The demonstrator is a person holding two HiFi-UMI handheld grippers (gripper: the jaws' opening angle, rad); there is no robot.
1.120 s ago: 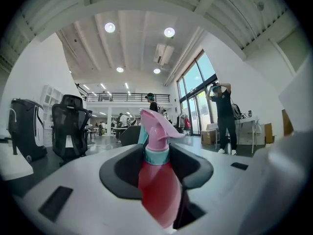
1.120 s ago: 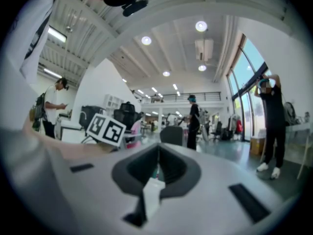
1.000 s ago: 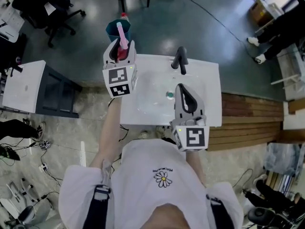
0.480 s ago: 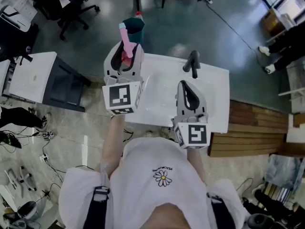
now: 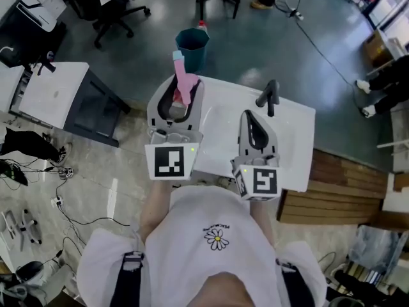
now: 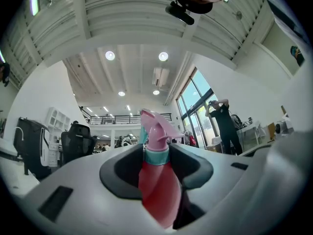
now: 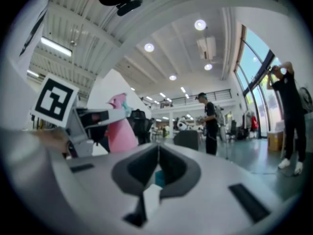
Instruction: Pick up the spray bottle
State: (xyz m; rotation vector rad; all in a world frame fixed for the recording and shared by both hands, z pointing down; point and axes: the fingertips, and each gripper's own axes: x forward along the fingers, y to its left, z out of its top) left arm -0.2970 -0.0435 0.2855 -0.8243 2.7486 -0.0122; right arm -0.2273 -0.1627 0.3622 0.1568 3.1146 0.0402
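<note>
The left gripper (image 5: pixel 179 93) holds the pink spray bottle (image 5: pixel 183 77): both jaws press on its body below the teal collar, nozzle up. The bottle is in the air at the left end of the white sink (image 5: pixel 295 147). The right gripper (image 5: pixel 254 117) is empty, with its jaws closed together.

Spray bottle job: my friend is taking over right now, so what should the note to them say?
Left gripper: jaws shut on the pink spray bottle, nozzle up.
Right gripper: jaws together, empty, above the white sink, near the black faucet.
Done: bottle grasped; it looks held clear of the sink.
Left: probably just keep the grip steady.
</note>
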